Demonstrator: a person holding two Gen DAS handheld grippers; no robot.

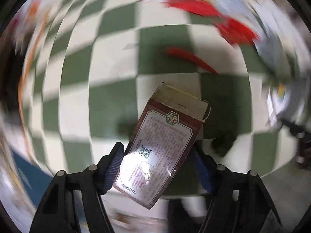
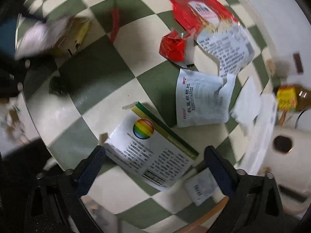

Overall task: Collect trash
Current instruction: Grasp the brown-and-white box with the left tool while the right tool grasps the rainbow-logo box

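Two grippers over boxes on a green-and-cream checkered cloth (image 2: 124, 73) strewn with wrappers.

In the right wrist view, the right gripper (image 2: 155, 161) stands apart around a white cardboard box with a rainbow ball print (image 2: 149, 151), lower centre; its left pad is just beside the box corner, contact unclear. Upper right lie a torn red snack bag (image 2: 196, 11) and a white sachet (image 2: 202, 101). In the left wrist view, the left gripper (image 1: 158, 163) is clamped on a maroon printed carton (image 1: 161, 145), lower centre.
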